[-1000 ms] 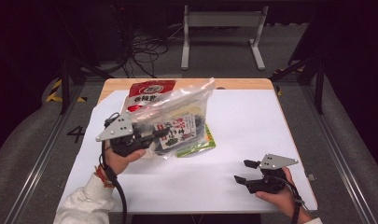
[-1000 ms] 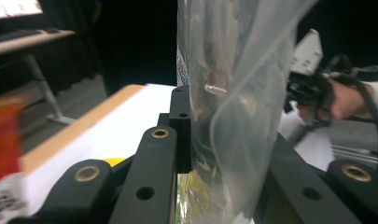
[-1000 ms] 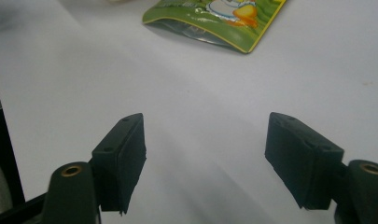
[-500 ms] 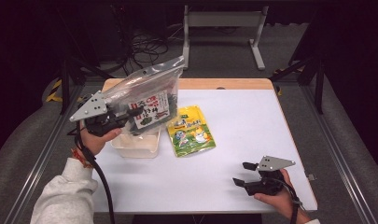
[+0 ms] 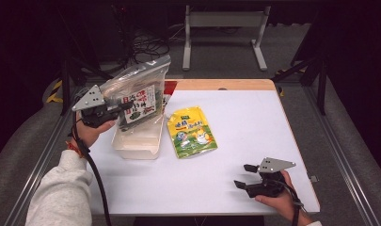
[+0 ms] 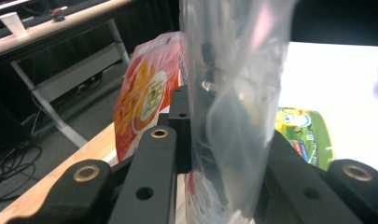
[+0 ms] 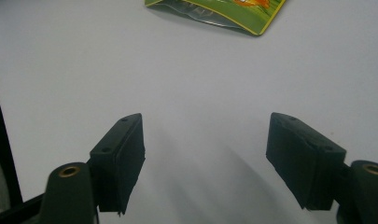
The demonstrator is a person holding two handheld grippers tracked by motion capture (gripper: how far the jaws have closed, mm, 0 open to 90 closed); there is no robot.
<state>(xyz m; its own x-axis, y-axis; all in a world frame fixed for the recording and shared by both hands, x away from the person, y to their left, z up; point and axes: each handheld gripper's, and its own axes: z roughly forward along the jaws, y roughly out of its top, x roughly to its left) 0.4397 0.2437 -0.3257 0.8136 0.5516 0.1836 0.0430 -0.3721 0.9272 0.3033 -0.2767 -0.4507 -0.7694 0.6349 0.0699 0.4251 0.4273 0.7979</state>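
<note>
- The left gripper (image 5: 123, 106) was clenched on a clear plastic bag (image 5: 140, 92) and held it in the air at the table's left edge, above a shallow clear tray (image 5: 137, 145).
- Inside the clear plastic bag sat a dark printed packet (image 5: 140, 103) with a white label and red and black print; what it contained could not be told.
- In the left gripper view the bag's clear film (image 6: 233, 93) ran between the two black jaws, pinched there and rising past the top of the picture.
- The bag's long axis stood tilted, its upper end leaning up and away toward the far right, its lower end hanging down over the tray.
- The tray lay on the white table (image 5: 254, 117) under the bag; it looked empty, though its clear walls made that hard to judge.
- A red and orange packet (image 6: 147, 93) showed behind the bag in the left gripper view, near the table's far left corner.
- A green and yellow pouch (image 5: 192, 132) lay flat just right of the tray, its long axis running from the near side to the far side and slightly slanted.
- The right gripper (image 5: 244, 176) rested near the front right corner, well apart from the bag, its jaws released with bare table between them.
</note>
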